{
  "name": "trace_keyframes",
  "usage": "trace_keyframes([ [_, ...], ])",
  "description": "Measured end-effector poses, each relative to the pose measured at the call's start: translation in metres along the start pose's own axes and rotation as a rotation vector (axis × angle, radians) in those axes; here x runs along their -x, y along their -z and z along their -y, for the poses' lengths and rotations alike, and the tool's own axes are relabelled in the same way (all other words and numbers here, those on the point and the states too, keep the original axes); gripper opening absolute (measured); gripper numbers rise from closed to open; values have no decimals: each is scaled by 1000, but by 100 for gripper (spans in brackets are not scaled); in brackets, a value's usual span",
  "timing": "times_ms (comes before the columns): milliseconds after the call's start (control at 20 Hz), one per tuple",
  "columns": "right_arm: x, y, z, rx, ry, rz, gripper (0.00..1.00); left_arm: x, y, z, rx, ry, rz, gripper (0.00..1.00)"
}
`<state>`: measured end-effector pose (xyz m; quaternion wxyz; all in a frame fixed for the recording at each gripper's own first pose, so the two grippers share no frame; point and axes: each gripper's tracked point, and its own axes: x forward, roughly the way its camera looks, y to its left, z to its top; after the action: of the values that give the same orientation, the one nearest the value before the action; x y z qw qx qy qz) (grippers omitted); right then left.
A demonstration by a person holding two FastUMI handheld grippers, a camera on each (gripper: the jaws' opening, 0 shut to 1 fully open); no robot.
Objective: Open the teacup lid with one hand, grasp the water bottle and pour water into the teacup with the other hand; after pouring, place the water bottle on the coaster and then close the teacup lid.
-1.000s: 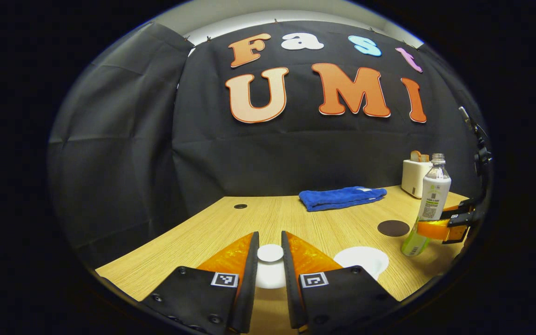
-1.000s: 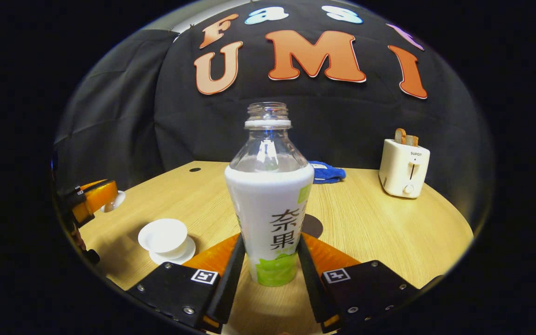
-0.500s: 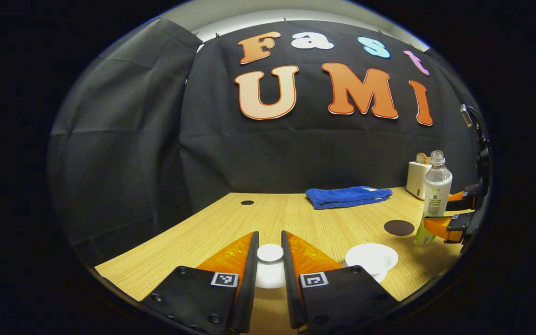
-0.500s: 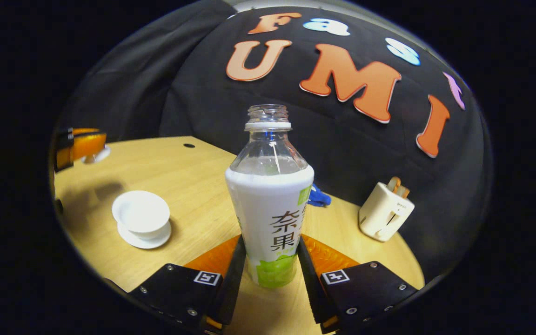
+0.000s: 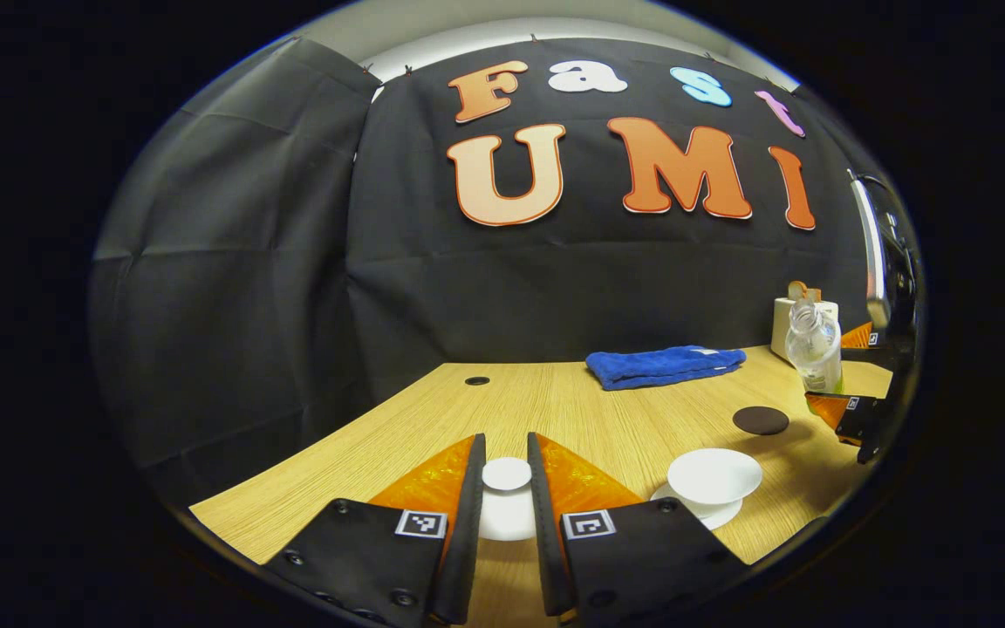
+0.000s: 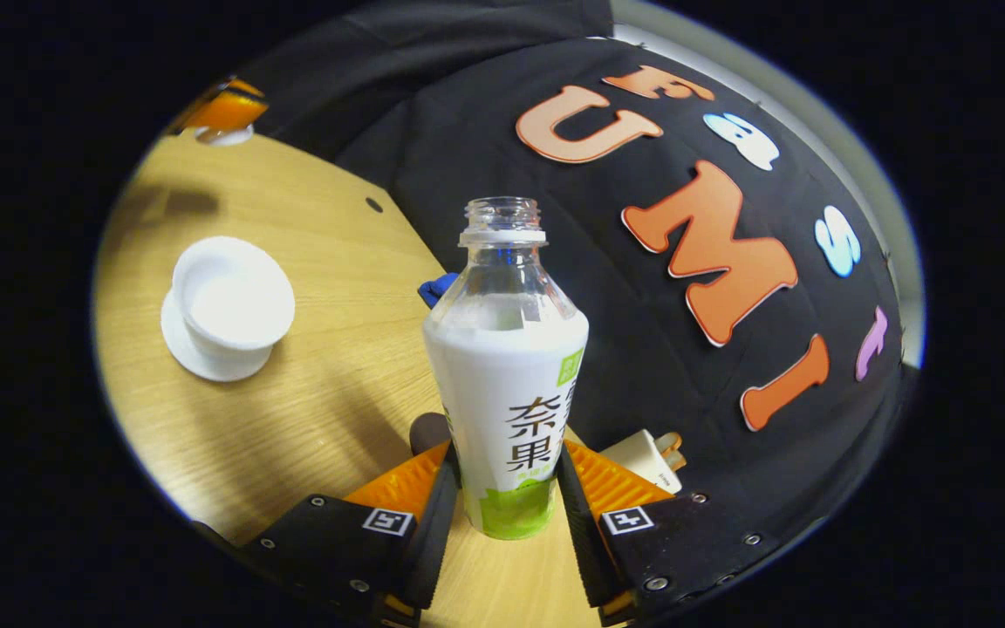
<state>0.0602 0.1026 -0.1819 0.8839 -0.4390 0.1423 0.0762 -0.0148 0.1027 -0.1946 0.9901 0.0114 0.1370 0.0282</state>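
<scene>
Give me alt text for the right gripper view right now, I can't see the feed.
The right gripper is shut on an uncapped water bottle, held in the air and tilted toward an open white teacup on its saucer on the wooden table. Behind the bottle lie a dark coaster and a white toaster; the left gripper holds the lid at top left.

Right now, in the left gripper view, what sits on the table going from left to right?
Round white teacup lid → white teacup on its saucer → round dark brown coaster → tilted clear plastic water bottle.
</scene>
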Motion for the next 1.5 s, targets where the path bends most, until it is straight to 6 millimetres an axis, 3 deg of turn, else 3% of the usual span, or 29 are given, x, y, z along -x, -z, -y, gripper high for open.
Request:
trace_keyframes([
  [100, 0, -4, 3, 116, 31, 22, 68, 0, 1, -2, 1, -2, -2, 34],
  [150, 0, -4, 4, 167, 40, 31, 64, 0, 1, -3, 1, -1, -2, 34],
  [650, -7, -14, 18, 494, 125, 87, 64, 5, 1, -11, 6, 2, 2, 34],
  [950, -6, -19, 19, 622, 114, 124, 60, 8, -1, -20, 7, -6, 8, 34],
  [1000, -8, -21, 18, 642, 120, 127, 67, 9, -1, -20, 5, -6, 9, 34],
  [1050, -6, -22, 18, 661, 126, 129, 64, 9, -1, -21, 3, -7, 10, 34],
  [1500, -1, -30, 20, 790, 164, 180, 64, 10, 2, -27, 14, -1, 3, 34],
])
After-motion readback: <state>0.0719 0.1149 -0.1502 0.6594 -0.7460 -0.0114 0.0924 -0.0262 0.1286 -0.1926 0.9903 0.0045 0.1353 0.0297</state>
